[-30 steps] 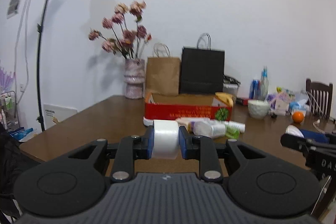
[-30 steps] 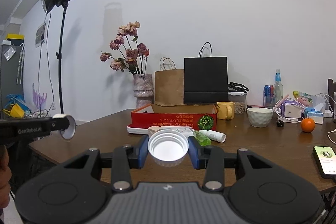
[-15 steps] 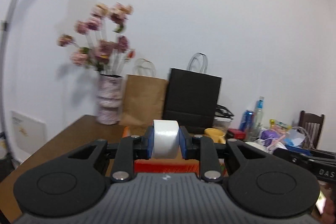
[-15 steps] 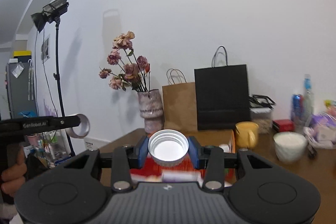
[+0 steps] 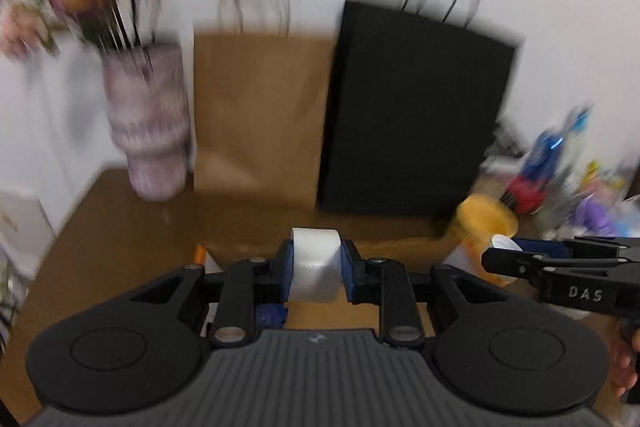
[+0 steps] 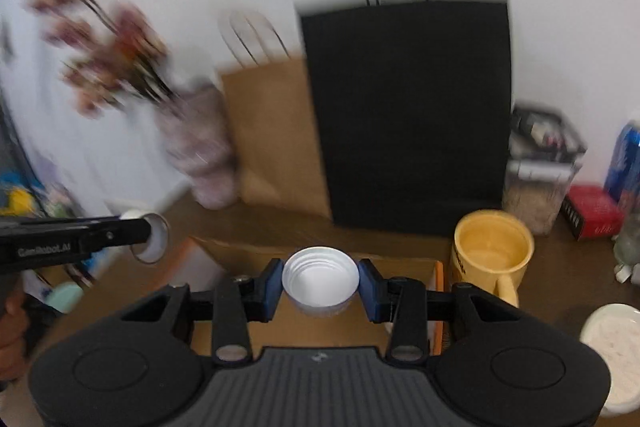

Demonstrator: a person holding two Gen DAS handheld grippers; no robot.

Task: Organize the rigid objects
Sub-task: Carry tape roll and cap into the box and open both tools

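My left gripper point(image 5: 315, 269) is shut on a roll of clear tape point(image 5: 315, 263), held edge-on between the blue pads. My right gripper point(image 6: 320, 285) is shut on a white screw lid point(image 6: 320, 281), its open threaded side facing the camera. Both hover over the open cardboard box point(image 6: 320, 331) with orange-red sides. The right gripper shows at the right of the left wrist view point(image 5: 560, 267). The left gripper with the tape shows at the left of the right wrist view point(image 6: 154, 237).
Behind the box stand a brown paper bag point(image 5: 260, 111), a black paper bag point(image 6: 408, 115) and a vase of dried flowers point(image 5: 148, 123). A yellow mug point(image 6: 492, 255), a white bowl point(image 6: 612, 343), a clear container point(image 6: 540, 167) and cans crowd the table's right side.
Both grippers have moved forward from in front of the table to above the box, holding the tape and lid throughout. The bags and vase now loom much closer.
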